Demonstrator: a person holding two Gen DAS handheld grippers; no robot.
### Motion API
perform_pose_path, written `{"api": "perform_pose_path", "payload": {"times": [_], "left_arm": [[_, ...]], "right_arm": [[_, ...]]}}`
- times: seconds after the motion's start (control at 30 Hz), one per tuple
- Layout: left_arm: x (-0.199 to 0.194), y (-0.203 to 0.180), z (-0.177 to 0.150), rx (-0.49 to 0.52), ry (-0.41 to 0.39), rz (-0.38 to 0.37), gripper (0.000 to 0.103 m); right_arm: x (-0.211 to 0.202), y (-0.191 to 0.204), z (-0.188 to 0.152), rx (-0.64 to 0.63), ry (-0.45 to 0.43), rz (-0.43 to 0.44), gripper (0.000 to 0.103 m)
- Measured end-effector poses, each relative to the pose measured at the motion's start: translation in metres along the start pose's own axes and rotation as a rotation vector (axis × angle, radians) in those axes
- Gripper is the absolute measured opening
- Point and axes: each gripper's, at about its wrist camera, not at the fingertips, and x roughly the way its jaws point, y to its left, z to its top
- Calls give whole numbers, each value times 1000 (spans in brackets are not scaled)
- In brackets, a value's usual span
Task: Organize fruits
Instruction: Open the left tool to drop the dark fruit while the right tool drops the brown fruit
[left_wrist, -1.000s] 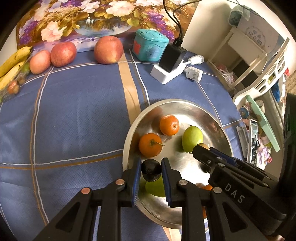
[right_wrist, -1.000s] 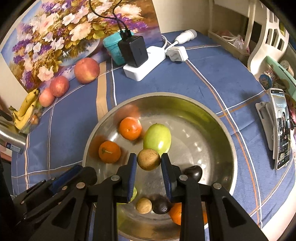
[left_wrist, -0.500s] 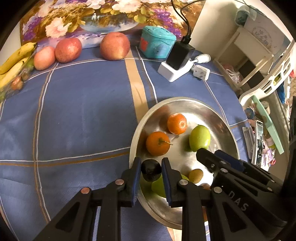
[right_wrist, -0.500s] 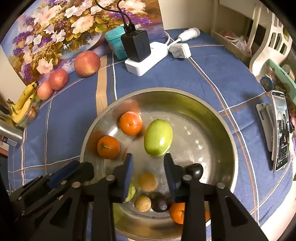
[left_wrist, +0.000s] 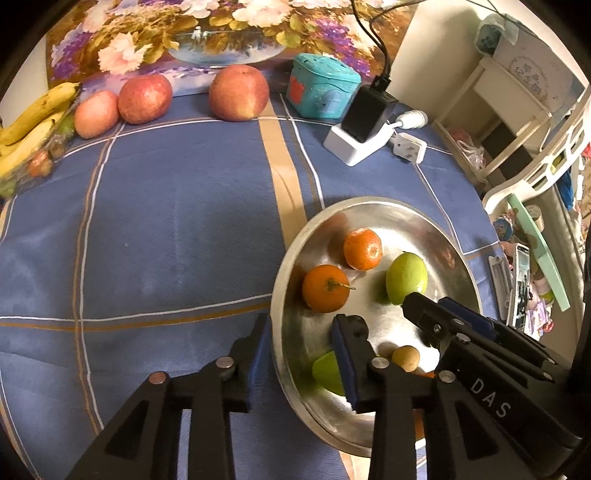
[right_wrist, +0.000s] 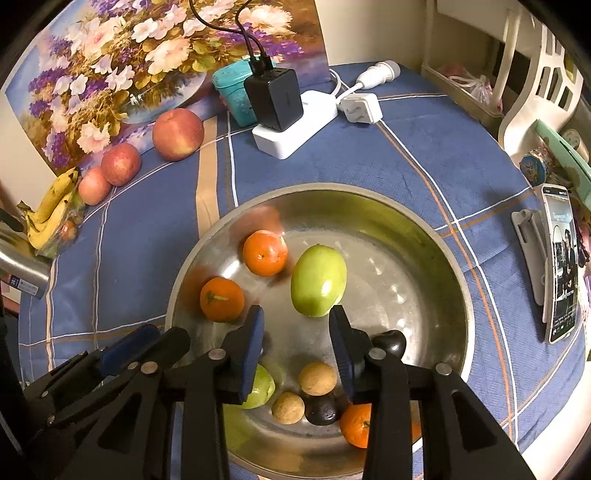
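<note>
A steel bowl (right_wrist: 369, 192) holds two oranges (right_wrist: 265, 253) (right_wrist: 221, 299), a large green fruit (right_wrist: 318, 280), two brown round fruits (right_wrist: 317, 378), dark fruits (right_wrist: 389, 341) and another orange (right_wrist: 356, 424). My right gripper (right_wrist: 297, 317) hangs open over the bowl with nothing between its fingers. My left gripper (left_wrist: 301, 325) stands over the bowl's near left rim (left_wrist: 280, 295). Its jaws are opening and nothing is between them. A small dark fruit (left_wrist: 359, 325) peeks from behind its right finger, free of the pads. A green fruit (left_wrist: 327, 371) lies below that finger.
Three apples (left_wrist: 238, 92) and bananas (left_wrist: 29, 125) lie at the back left before a flower painting. A teal box (left_wrist: 321, 90) and a white power strip with a black charger (left_wrist: 364, 125) stand behind the bowl. A phone (right_wrist: 561, 258) lies at the right table edge.
The right gripper opened and the brown fruit it held now lies in the bowl. The left gripper's jaws have parted from the dark fruit they held.
</note>
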Motion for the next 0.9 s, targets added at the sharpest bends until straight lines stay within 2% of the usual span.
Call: {"api": "perform_pose_path", "payload": {"times": [0.1, 0.2, 0.3, 0.37, 0.43, 0.53, 0.63, 0.73, 0.9], "left_arm": [[-1, 8, 1, -28, -4, 14, 54], [-2, 17, 2, -58, -5, 25, 58], [-2, 29, 3, -95, -9, 55, 71], [-3, 36, 4, -114, -14, 87, 79], [-2, 44, 4, -128, -23, 129, 91], [-2, 55, 4, -142, -34, 185, 103], [-2, 65, 4, -148, -40, 215, 103], [0, 71, 4, -151, -44, 248, 103], [3, 80, 2, -144, -41, 300, 103]], "right_arm": [[1, 0, 0, -1, 3, 1, 38], [3, 1, -1, -6, 9, 2, 38], [5, 4, -2, -18, 13, 4, 41], [6, 6, -2, -29, 14, 7, 52], [6, 9, -3, -42, 14, 4, 56], [8, 13, -4, -58, 16, -15, 64], [10, 16, -5, -75, 21, -22, 65], [11, 18, -5, -87, 21, -31, 75], [12, 20, -6, -97, 9, -42, 76]]}}
